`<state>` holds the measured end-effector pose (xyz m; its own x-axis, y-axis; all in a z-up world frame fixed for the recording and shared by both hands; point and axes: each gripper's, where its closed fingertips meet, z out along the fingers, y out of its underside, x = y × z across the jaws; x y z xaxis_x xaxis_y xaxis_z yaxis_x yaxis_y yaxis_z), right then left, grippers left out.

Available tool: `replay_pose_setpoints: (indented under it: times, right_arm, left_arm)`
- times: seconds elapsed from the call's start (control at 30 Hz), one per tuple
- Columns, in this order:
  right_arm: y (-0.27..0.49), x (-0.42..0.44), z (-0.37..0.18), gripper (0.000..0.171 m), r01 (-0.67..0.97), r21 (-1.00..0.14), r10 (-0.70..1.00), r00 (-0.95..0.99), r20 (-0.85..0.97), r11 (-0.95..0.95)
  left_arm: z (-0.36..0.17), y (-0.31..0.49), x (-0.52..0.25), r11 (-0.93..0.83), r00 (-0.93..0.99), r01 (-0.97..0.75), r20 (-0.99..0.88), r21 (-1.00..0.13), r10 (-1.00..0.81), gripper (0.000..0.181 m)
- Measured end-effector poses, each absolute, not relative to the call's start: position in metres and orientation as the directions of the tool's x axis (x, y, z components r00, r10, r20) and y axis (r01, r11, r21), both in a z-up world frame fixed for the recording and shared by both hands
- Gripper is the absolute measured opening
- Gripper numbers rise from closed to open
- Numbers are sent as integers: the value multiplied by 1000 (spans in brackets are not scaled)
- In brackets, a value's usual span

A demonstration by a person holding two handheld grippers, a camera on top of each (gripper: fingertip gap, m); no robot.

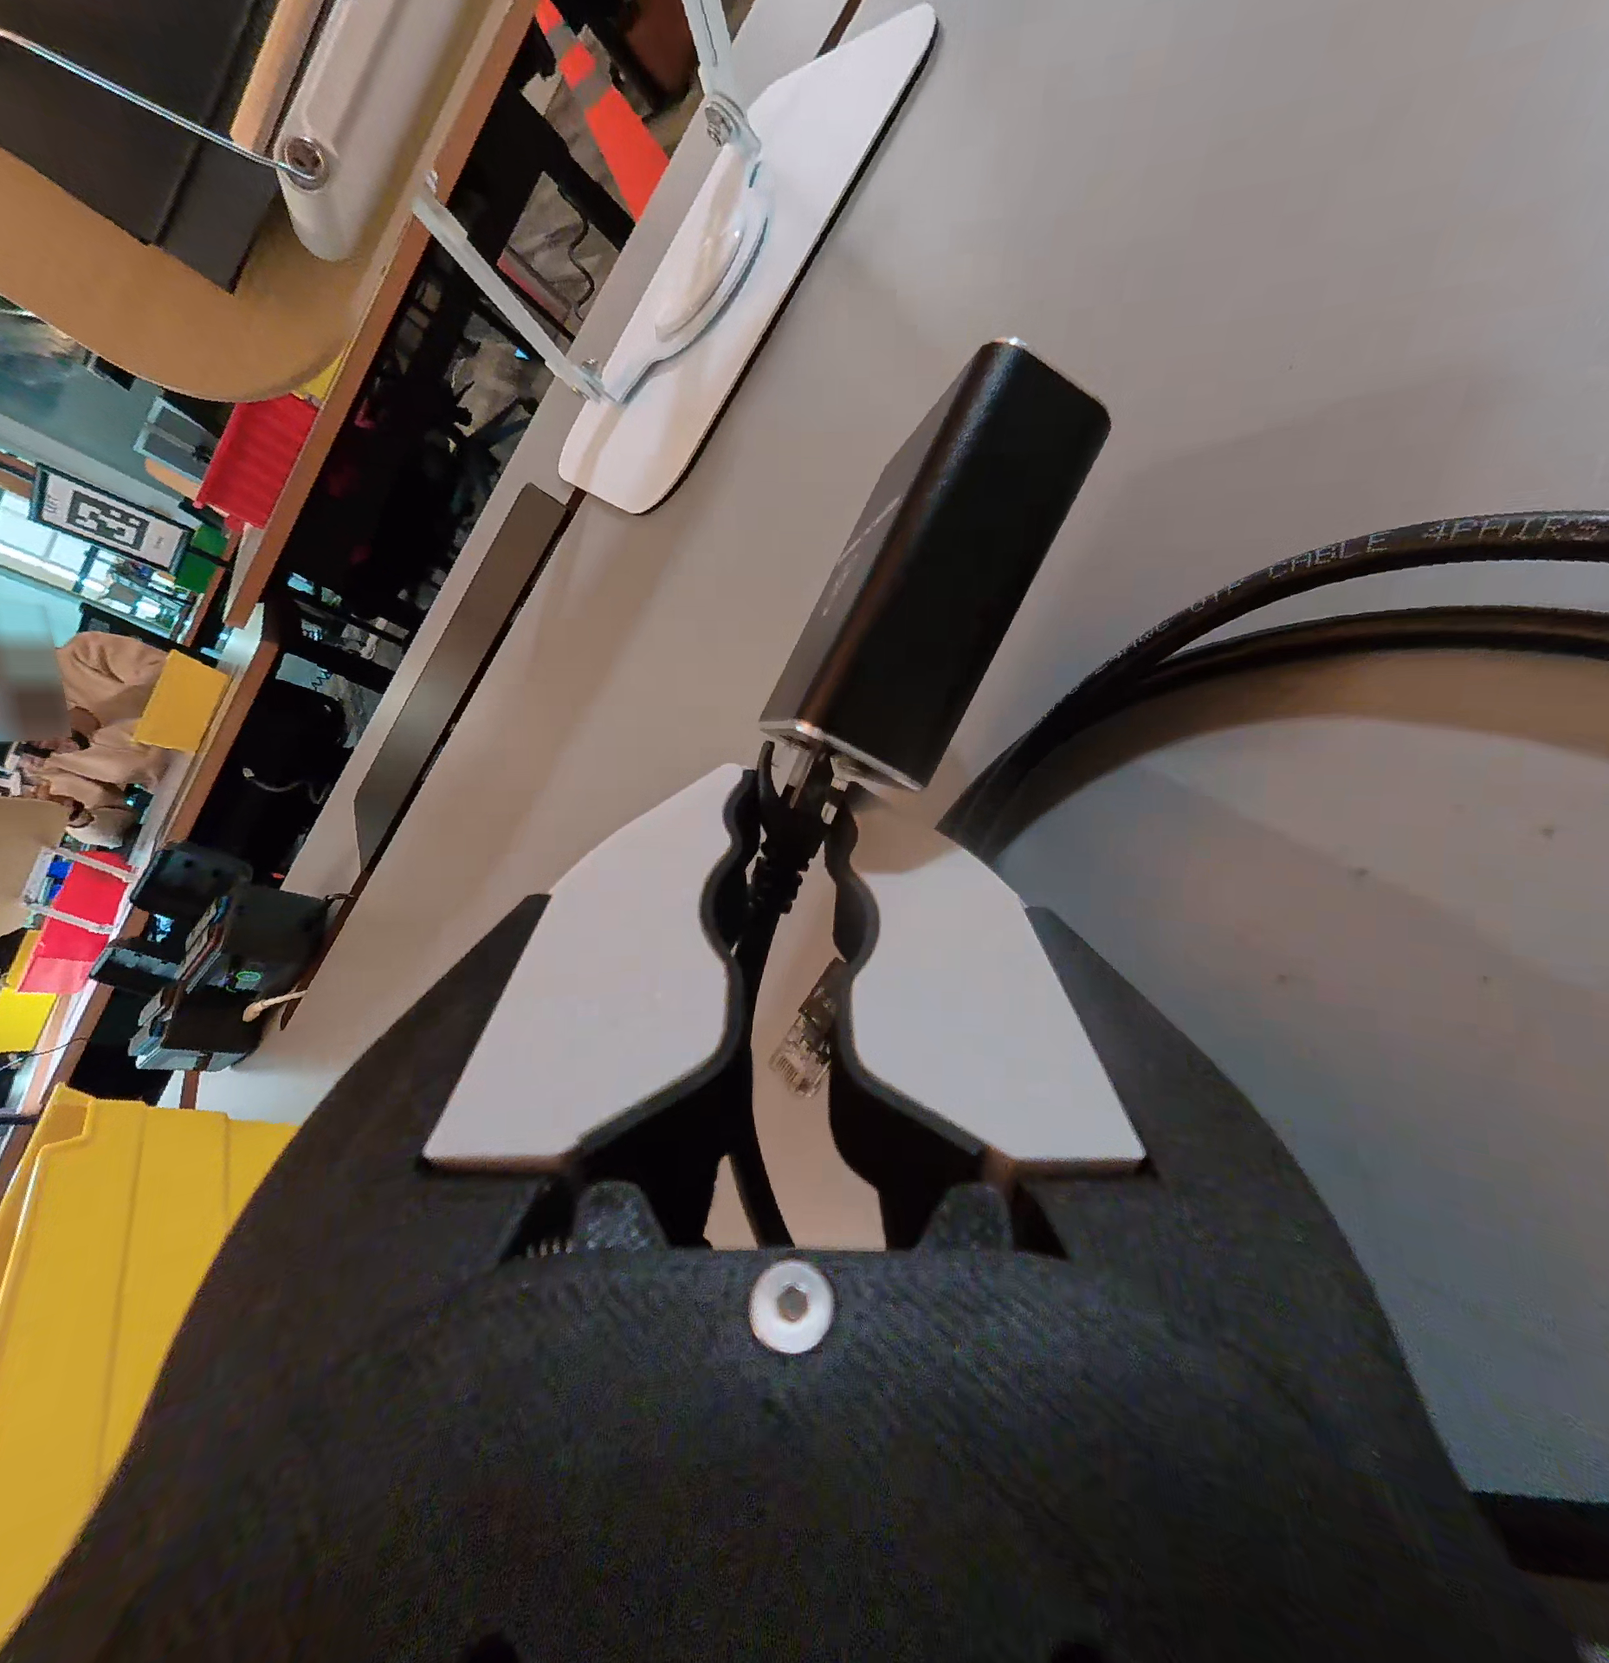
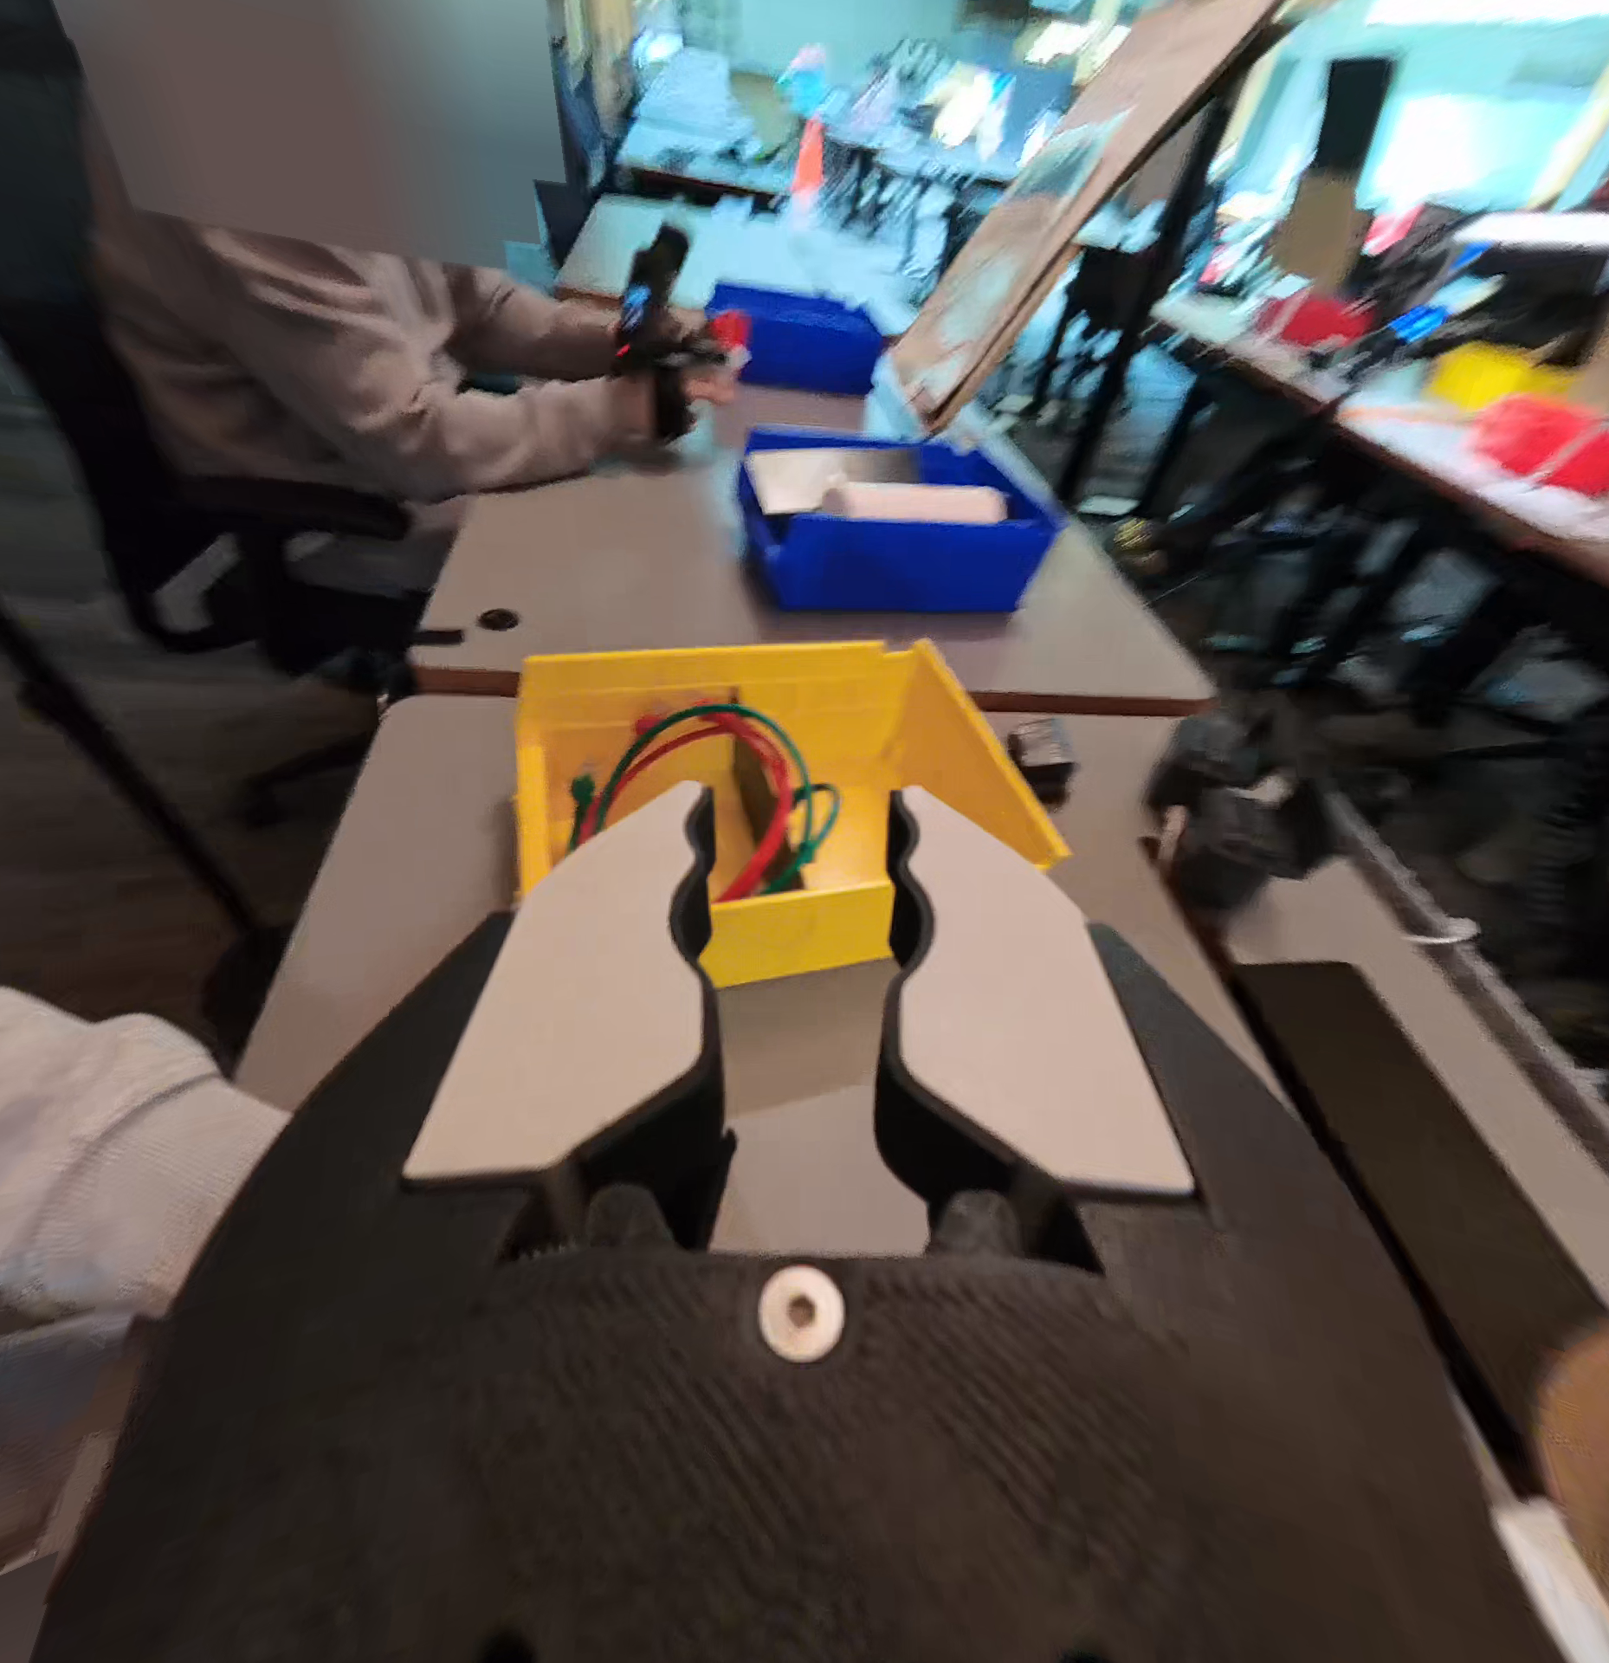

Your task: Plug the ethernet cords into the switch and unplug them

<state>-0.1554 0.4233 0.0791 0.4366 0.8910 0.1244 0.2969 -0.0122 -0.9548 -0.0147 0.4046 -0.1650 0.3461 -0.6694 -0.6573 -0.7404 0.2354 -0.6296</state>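
Observation:
In the left wrist view a black switch (image 1: 945, 576) lies on the grey table (image 1: 1278, 270). A black ethernet cord (image 1: 783, 864) has its plug in one of the switch's near ports. My left gripper (image 1: 790, 814) is shut on that cord's boot, right at the port. A second, loose clear plug (image 1: 805, 1044) lies on the table between my fingers. Black cable loops (image 1: 1323, 594) run off to the right. My right gripper (image 2: 801, 801) is open and empty, held above the table in front of a yellow bin (image 2: 810, 936). The switch is not in the right wrist view.
A white lamp base (image 1: 738, 270) stands beyond the switch. A yellow bin (image 1: 108, 1260) and a small black device (image 1: 216, 972) sit at the left edge. The yellow bin holds red and green cables (image 2: 765, 810). Blue bins (image 2: 891, 540) and a seated person's arm (image 2: 378, 387) lie behind it.

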Motion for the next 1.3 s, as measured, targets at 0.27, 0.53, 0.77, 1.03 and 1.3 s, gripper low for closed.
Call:
replay_pose_setpoints:
  times: [0.27,0.53,0.77,1.03,1.3]
  right_arm:
    - [488,-260,-2,41,655,-756,932,272,241,4]
    - [526,-294,-70,48,813,-581,943,216,252,-31]
    - [536,-291,-91,46,836,-519,950,283,134,-176]
    - [519,-299,-78,16,782,-568,957,287,-34,-255]
    - [508,-314,63,12,397,-892,959,257,-120,-218]
  left_arm:
    - [-164,403,-14,243,342,-732,-652,-636,-677,13]
    - [-163,404,-14,237,353,-718,-636,-654,-687,13]
    - [-163,404,-13,237,350,-715,-631,-657,-693,13]
    - [-163,403,-12,245,341,-716,-634,-654,-694,13]
    - [-164,403,-12,246,335,-718,-634,-651,-697,14]
